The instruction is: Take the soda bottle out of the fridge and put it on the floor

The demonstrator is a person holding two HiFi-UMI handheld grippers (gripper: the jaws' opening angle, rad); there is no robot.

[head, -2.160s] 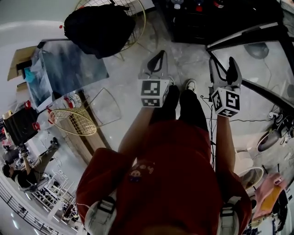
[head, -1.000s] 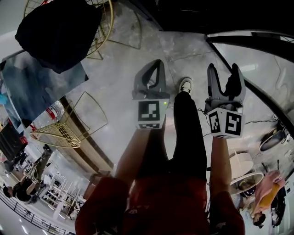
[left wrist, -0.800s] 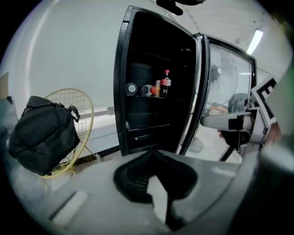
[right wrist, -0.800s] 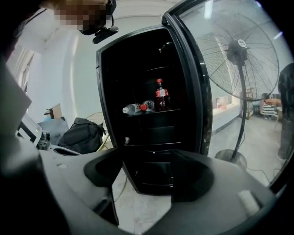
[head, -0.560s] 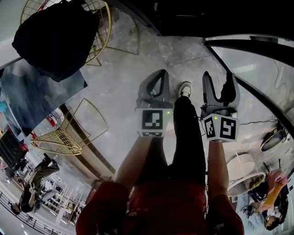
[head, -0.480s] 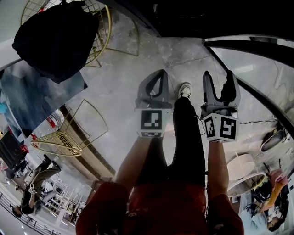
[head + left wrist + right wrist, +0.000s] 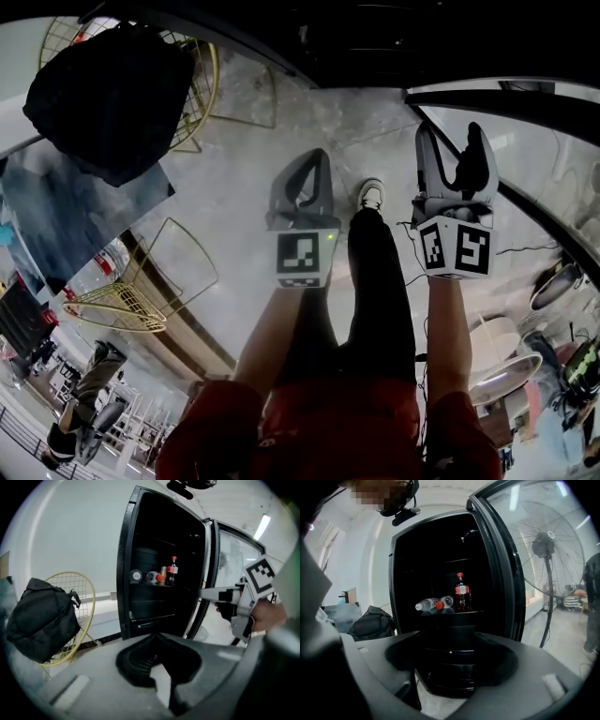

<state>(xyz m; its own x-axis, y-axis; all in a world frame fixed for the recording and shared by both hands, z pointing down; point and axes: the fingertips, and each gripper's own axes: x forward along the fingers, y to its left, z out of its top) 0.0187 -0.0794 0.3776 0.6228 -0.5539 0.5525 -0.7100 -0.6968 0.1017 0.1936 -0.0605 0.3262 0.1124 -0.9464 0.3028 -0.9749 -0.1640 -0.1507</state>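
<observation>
Currently the soda bottle (image 7: 461, 592) stands upright on a shelf inside the open fridge (image 7: 423, 555), beside clear bottles (image 7: 433, 604) lying on the same shelf. Right gripper (image 7: 452, 141): jaws wide apart, nothing between them, facing the fridge and well short of it. Left gripper (image 7: 316, 159): jaws closed tip to tip, empty, likewise short of the fridge.

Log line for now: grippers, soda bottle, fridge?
stage: pre-grasp | fridge: open | soda bottle: upright on shelf, untouched | left gripper: shut, empty | right gripper: open, empty
</observation>
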